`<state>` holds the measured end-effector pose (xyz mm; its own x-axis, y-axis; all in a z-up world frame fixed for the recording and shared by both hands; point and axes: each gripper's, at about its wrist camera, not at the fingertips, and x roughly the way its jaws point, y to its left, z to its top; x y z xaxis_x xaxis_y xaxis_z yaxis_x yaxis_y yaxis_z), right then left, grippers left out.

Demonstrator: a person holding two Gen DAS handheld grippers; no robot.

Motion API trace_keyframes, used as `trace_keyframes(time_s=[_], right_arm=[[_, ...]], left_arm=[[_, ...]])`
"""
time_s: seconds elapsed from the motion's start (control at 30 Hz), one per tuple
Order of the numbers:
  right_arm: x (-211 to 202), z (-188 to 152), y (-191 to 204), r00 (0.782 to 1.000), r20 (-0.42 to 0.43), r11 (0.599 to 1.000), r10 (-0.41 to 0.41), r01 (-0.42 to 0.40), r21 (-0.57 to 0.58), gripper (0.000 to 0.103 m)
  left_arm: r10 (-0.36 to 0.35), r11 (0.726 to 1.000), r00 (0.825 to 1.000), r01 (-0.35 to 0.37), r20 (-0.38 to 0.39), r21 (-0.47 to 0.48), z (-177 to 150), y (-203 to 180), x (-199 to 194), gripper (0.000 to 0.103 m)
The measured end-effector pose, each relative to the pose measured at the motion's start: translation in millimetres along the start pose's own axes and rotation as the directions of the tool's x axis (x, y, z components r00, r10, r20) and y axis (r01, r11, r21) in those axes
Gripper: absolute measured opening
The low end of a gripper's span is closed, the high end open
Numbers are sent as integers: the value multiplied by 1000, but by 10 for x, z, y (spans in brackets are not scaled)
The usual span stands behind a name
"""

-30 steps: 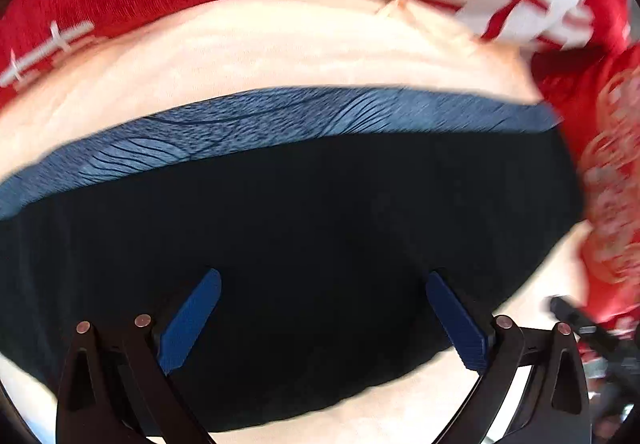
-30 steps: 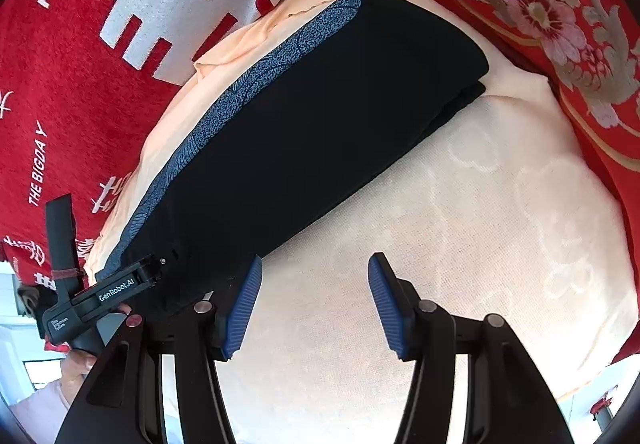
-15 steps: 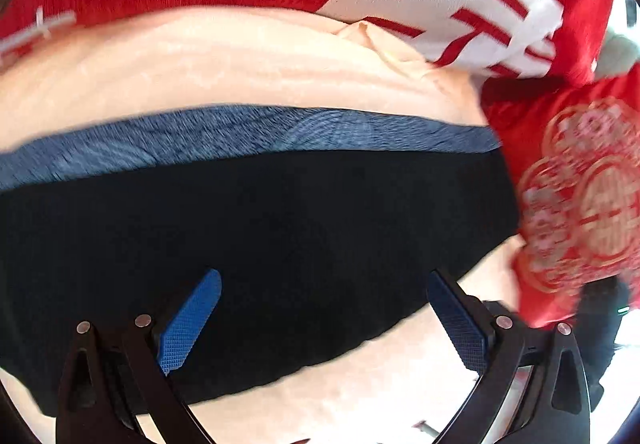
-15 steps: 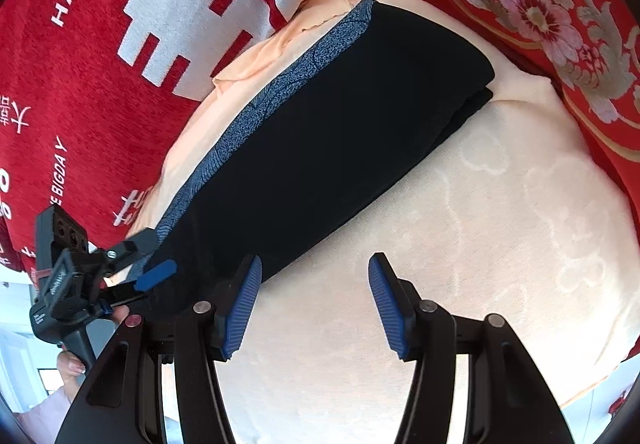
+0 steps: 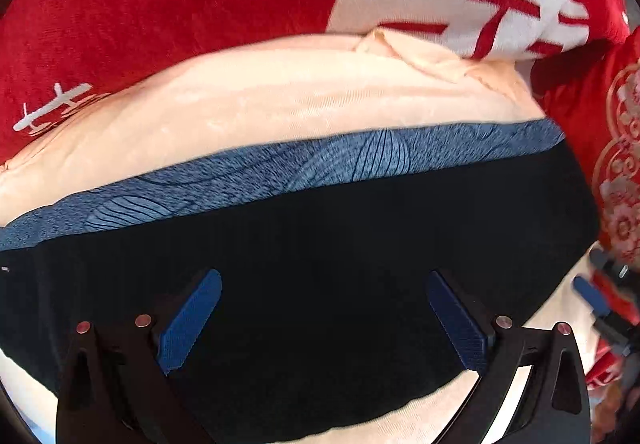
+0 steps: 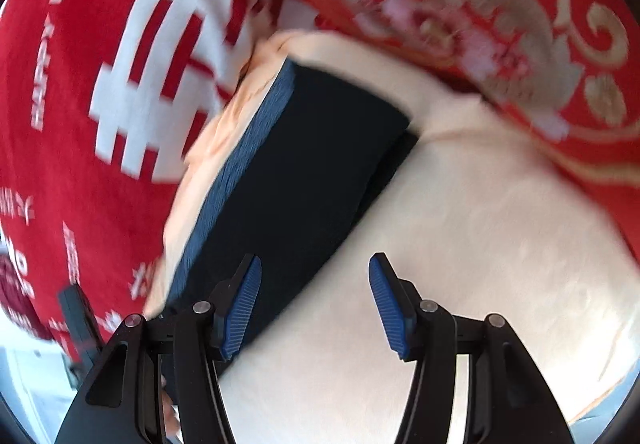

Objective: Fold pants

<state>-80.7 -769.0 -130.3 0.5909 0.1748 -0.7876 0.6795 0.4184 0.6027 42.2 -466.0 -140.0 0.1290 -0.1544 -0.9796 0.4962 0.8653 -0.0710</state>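
Grippers come first: our left gripper (image 5: 324, 320) points steeply down over the pants (image 5: 320, 284), its blue ribbed pads (image 5: 192, 320) spread wide with nothing pinched between them. Our right gripper (image 6: 316, 300) leans down at a slant, jaws apart and empty, one pad over the edge of the pants (image 6: 304, 180), the other over the blanket (image 6: 480, 244).

We see the pants folded into a long black block with a blue patterned band along one side. They lie on a soft peach blanket, between a red cushion with white characters (image 6: 80, 84) and a red cushion with gold flowers (image 6: 520, 24).

Compared with a second ago, the right view has rolled and is blurred, so the pants now run more upright in it. The left view has shifted only a little.
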Motion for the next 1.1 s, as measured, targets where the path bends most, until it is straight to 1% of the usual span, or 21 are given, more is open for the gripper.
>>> trace_keyframes(time_s=[0.03, 0.07, 0.1, 0.13, 0.17, 0.27, 0.33, 0.4, 0.43, 0.47, 0.5, 0.53, 0.57, 0.63, 0.77, 1.0, 1.1], right_arm=[[18, 59, -27, 1000, 13, 1000, -1, 1, 19, 60], [32, 99, -33, 1000, 19, 1000, -1, 0, 25, 56], [61, 139, -38, 1000, 21, 1000, -10, 9, 25, 46], [100, 180, -32, 999, 10, 998, -53, 52, 19, 9], [118, 200, -18, 998, 7, 998, -67, 67, 15, 5], [89, 165, -12, 998, 20, 998, -54, 54, -11, 5], [71, 132, -90, 1000, 8, 1000, -4, 4, 14, 8], [80, 78, -111, 999, -28, 999, 33, -33, 9, 12], [84, 34, -110, 998, -44, 999, 39, -39, 1, 19], [93, 2, -111, 997, -53, 999, 47, -47, -1, 29], [106, -32, -118, 996, -63, 998, 61, -61, 2, 35], [123, -60, -124, 995, -69, 997, 74, -74, 8, 44], [141, -91, -138, 994, -72, 996, 87, -86, 16, 48], [165, -134, -162, 992, -77, 994, 102, -100, 33, 48], [149, -146, -205, 990, -42, 989, 134, -131, 64, 48], [138, -109, -210, 987, -25, 986, 161, -159, 58, 48], [132, -113, -251, 983, 4, 981, 181, -181, 63, 47]], left_arm=[[18, 1000, 1000, -17, -9, 8, -22, -15, 61, 103], [32, 999, 999, -31, -20, 18, -48, -27, 118, 103], [39, 999, 999, -39, -7, 31, -77, -40, 140, 103], [43, 998, 999, -44, 12, 42, -88, -51, 132, 103], [47, 997, 999, -48, 16, 53, -90, -61, 137, 103], [45, 997, 999, -46, 5, 57, -58, -61, 176, 103], [46, 997, 999, -46, -1, 59, -36, -59, 190, 103], [48, 997, 999, -48, 3, 62, -29, -68, 201, 103], [50, 997, 999, -50, 6, 63, -28, -69, 204, 103], [52, 997, 999, -52, 7, 63, -24, -69, 206, 103], [53, 997, 999, -54, 6, 62, -15, -69, 213, 103], [54, 997, 999, -54, 3, 61, -7, -69, 216, 103], [55, 997, 999, -55, 2, 61, -4, -135, 252, 103], [55, 997, 998, -55, 0, 61, -2, -147, 241, 103], [59, 996, 998, -59, 0, 60, 9, -139, 249, 103], [55, 997, 999, -54, -4, 50, 41, -141, 287, 103], [53, 998, 999, -53, -9, 47, 61, -147, 310, 103]])
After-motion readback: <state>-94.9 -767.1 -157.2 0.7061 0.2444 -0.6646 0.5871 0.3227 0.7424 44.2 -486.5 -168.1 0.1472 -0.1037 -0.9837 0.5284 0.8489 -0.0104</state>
